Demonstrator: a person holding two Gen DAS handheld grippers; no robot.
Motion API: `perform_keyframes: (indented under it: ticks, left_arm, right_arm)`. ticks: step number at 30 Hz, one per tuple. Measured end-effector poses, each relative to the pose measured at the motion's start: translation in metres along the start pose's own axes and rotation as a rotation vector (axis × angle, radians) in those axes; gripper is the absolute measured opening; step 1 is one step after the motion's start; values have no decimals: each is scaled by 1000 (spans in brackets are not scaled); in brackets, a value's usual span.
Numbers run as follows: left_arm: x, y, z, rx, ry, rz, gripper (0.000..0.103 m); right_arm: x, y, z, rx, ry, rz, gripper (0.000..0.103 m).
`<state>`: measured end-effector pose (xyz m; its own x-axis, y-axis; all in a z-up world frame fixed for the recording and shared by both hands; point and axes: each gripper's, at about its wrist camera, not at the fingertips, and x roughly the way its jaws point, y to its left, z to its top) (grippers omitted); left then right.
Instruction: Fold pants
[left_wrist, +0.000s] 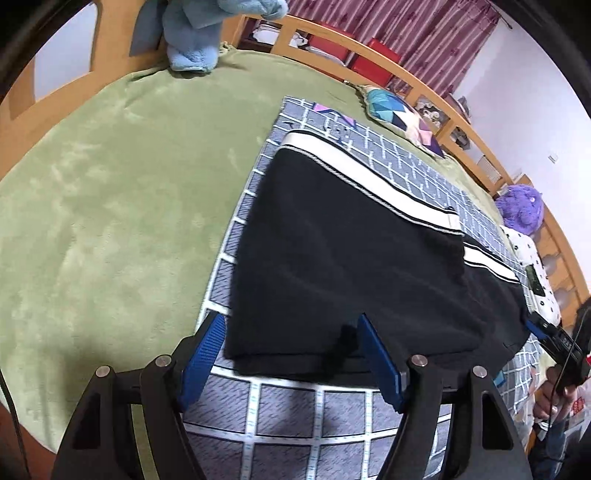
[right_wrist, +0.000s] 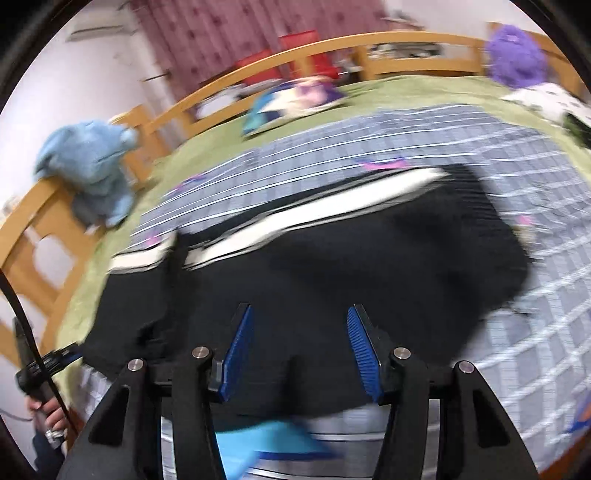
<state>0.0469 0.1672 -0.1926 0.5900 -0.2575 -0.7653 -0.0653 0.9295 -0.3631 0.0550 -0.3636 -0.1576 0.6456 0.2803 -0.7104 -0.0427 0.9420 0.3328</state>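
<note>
Lying folded on grid mat (left_wrist: 288, 410), pants (left_wrist: 351, 266), pillow (left_wrist: 402, 114) beyond

Both grippers (left_wrist: 291, 354) (right_wrist: 301, 350), jaws apart
</note>
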Motion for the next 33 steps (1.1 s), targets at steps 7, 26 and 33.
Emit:
perform_keyframes:
  ticks: [7,26,33]
  left_arm:
    - [-2,-6,-4,60,16,30,72]
    - [14,15,-1,-6,39,-64,73]
    - [18,28,0,-84,31,-177,73]
  right_arm:
    - [55,91,-10,-49,128,238,53]
    - [94,122,-57,-52,288,185,23]
    - [65,137,-43,-210,226,88,43]
